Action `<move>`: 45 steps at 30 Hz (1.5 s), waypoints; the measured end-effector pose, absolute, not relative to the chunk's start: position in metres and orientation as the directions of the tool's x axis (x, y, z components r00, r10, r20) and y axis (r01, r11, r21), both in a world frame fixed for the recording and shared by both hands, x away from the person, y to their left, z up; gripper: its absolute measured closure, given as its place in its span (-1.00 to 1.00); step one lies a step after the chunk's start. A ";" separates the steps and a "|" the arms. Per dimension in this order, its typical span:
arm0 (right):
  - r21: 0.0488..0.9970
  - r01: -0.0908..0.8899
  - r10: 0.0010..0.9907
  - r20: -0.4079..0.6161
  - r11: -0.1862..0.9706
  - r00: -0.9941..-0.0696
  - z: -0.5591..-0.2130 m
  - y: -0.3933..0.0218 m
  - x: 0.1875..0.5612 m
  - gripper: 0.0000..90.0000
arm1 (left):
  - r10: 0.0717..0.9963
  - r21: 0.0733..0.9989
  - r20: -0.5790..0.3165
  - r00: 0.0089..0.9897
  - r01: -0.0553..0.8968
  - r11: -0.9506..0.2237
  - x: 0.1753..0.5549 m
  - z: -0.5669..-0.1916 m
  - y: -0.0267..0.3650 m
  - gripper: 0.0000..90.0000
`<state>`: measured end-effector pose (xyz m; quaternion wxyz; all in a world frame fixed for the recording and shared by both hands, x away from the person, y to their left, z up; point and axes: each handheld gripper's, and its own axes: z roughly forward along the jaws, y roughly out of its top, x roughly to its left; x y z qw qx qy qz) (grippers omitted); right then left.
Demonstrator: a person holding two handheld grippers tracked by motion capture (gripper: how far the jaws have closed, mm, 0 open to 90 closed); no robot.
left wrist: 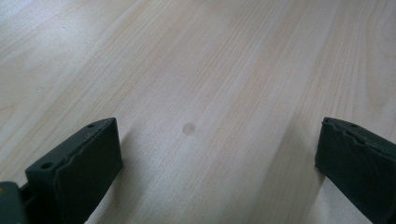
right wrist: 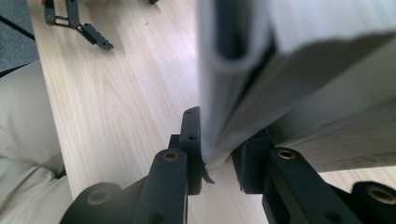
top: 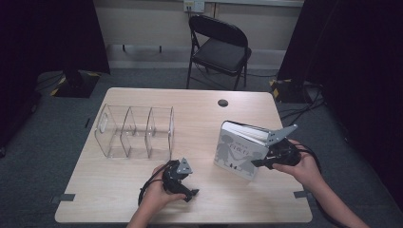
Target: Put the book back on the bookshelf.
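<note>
A white book [top: 237, 149] with grey figures on its cover stands tilted on the wooden table [top: 119, 194], right of centre, its far edge raised. My right gripper [top: 260, 163] is shut on its near right corner; in the right gripper view the jaws [right wrist: 219, 144] pinch the cover and pages of the book [right wrist: 289, 84]. My left gripper [top: 189, 189] rests near the table's front edge, a little left of the book. Its jaws [left wrist: 217, 158] stand wide open over bare wood with nothing between them. That open gripper [right wrist: 77, 21] also appears far off in the right gripper view.
A clear plastic organizer [top: 135, 132] with three compartments stands on the left half of the table. A black cable hole [top: 223, 102] sits near the far edge. A black folding chair [top: 221, 45] stands behind the table. Dark curtains hang on both sides.
</note>
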<state>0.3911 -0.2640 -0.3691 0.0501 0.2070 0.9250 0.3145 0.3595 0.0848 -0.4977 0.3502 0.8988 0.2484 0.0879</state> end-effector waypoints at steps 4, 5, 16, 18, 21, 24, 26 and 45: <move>0.595 0.340 0.397 0.038 0.728 -0.917 -0.368 -0.266 0.388 0.69 | 0.508 0.673 -0.016 0.861 0.385 -0.632 0.360 -0.498 0.085 -1.00; 0.592 0.334 0.393 0.032 0.733 -0.919 -0.368 -0.266 0.388 0.69 | 0.508 0.673 -0.016 0.861 0.385 -0.631 0.360 -0.498 0.085 -1.00; 0.577 0.339 0.391 0.036 0.743 -0.920 -0.367 -0.266 0.389 0.66 | 0.505 0.672 -0.012 0.863 0.381 -0.635 0.360 -0.498 0.085 -1.00; 0.576 0.343 0.396 0.036 0.742 -0.917 -0.367 -0.266 0.389 0.65 | 0.505 0.672 -0.012 0.863 0.381 -0.635 0.360 -0.498 0.085 -1.00; 0.581 0.351 0.400 0.046 0.735 -0.915 -0.368 -0.266 0.389 0.61 | 0.505 0.671 -0.013 0.863 0.382 -0.636 0.360 -0.498 0.085 -1.00; 0.586 0.355 0.403 0.052 0.729 -0.914 -0.369 -0.268 0.390 0.52 | 0.506 0.672 -0.013 0.862 0.382 -0.634 0.360 -0.498 0.085 -1.00; 0.581 0.366 0.418 0.049 0.727 -0.907 -0.370 -0.269 0.390 0.48 | 0.500 0.670 -0.011 0.866 0.378 -0.640 0.360 -0.497 0.085 -1.00; 0.578 0.425 0.473 0.075 0.697 -0.878 -0.377 -0.276 0.391 -0.11 | 0.492 0.713 -0.009 0.871 0.351 -0.608 0.359 -0.502 0.087 -1.00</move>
